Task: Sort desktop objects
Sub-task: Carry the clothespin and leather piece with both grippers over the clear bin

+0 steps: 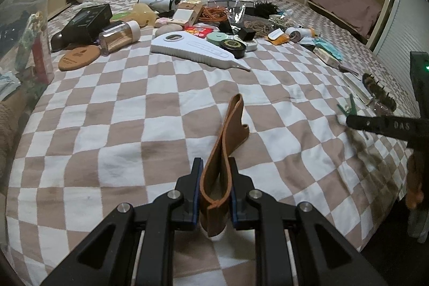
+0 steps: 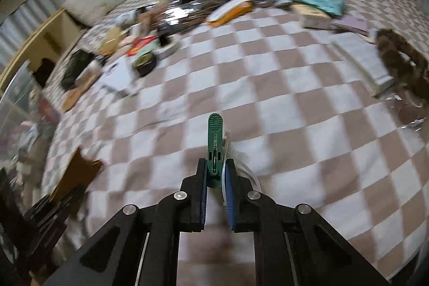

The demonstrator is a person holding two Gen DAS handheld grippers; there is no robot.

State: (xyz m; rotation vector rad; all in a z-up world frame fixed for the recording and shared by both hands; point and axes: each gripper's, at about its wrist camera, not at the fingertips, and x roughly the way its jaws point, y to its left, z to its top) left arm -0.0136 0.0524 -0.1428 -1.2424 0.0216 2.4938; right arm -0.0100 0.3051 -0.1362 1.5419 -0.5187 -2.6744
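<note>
Both hand-held grippers are gripping: left pinching the folded tan leather strap, right clamping the green plastic clip; be keeping each squeeze firm while carrying toward the twelve o'clock clutter.

The right gripper points down over a bed covered by a pink-and-white checked blanket, its jaws closed on a green plastic clip that stands upright between the blue pads, with a bit of clear plastic beside it. The scene is blurred. At the near left, the other black gripper holds a folded brown leather piece. A jumble of small objects lies across the far side. A dark brown hair claw sits at the right, just beside a pale flat box.
</note>
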